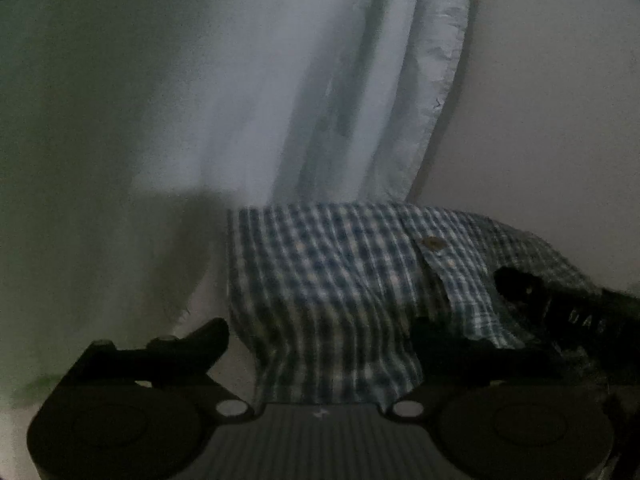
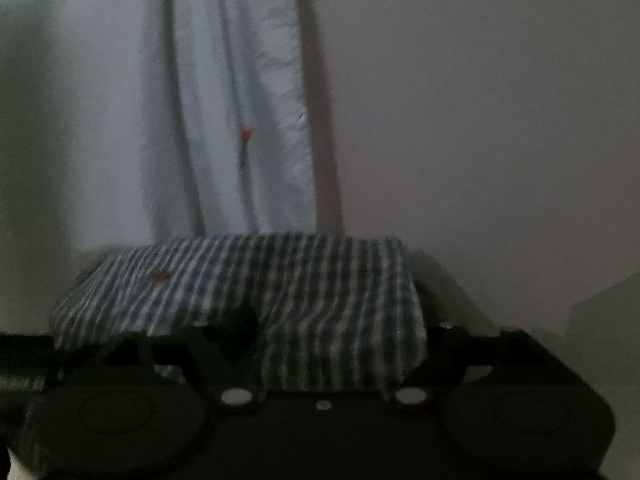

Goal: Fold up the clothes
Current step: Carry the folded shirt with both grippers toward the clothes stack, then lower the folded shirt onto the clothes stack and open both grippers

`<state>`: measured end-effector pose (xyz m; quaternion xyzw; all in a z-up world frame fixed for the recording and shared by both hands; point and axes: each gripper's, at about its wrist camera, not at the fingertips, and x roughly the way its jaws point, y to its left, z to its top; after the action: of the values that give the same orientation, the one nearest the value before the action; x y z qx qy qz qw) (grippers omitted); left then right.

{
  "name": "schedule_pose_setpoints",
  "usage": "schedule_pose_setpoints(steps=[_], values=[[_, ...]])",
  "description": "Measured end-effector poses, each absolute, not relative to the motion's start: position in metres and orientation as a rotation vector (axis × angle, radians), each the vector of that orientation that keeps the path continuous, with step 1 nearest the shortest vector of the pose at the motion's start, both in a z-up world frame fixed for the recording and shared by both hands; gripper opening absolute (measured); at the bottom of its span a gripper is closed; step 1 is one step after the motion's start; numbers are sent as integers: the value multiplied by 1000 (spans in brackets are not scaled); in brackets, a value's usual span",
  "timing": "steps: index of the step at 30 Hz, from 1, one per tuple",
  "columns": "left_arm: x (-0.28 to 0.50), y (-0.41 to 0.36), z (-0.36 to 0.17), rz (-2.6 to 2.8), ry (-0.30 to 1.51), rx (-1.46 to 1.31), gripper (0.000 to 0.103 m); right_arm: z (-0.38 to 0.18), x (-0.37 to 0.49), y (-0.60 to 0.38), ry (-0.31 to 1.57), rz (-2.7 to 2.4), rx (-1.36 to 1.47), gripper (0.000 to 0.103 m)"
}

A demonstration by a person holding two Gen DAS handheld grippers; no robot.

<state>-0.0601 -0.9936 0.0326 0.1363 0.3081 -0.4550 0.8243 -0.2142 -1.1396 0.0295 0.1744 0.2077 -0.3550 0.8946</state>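
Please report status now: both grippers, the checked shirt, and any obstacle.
Left gripper open, right gripper open. Blue-and-white checked cotton shirt draped across both, not pinched. Pale blue hanging cloth close ahead.

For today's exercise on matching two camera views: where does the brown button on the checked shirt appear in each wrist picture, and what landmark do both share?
Left wrist view: the brown button sits right of centre, on the checked shirt draped between the gripper's fingers.
Right wrist view: the button sits left of centre, near the shirt's upper left edge.
Shared landmark: the pale blue curtain hanging behind the shirt, its frayed edge showing.
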Motion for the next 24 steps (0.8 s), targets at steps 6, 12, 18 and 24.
schedule_pose_setpoints(steps=[6, 12, 18, 24], values=[[-77, -985, 34, -932, 625, 325, 99, 50, -221, -1110, 433, -840, 142, 89], [-100, -952, 39, -905, 657, 331, 100, 66, -246, -1060, 396, -848, 117, 99], [-140, -886, 36, -913, 661, 311, 103, 64, -290, -1006, 404, -819, 217, 100], [-183, -836, 21, -944, 663, 340, 103, 46, -332, -943, 461, -854, 247, 103]])
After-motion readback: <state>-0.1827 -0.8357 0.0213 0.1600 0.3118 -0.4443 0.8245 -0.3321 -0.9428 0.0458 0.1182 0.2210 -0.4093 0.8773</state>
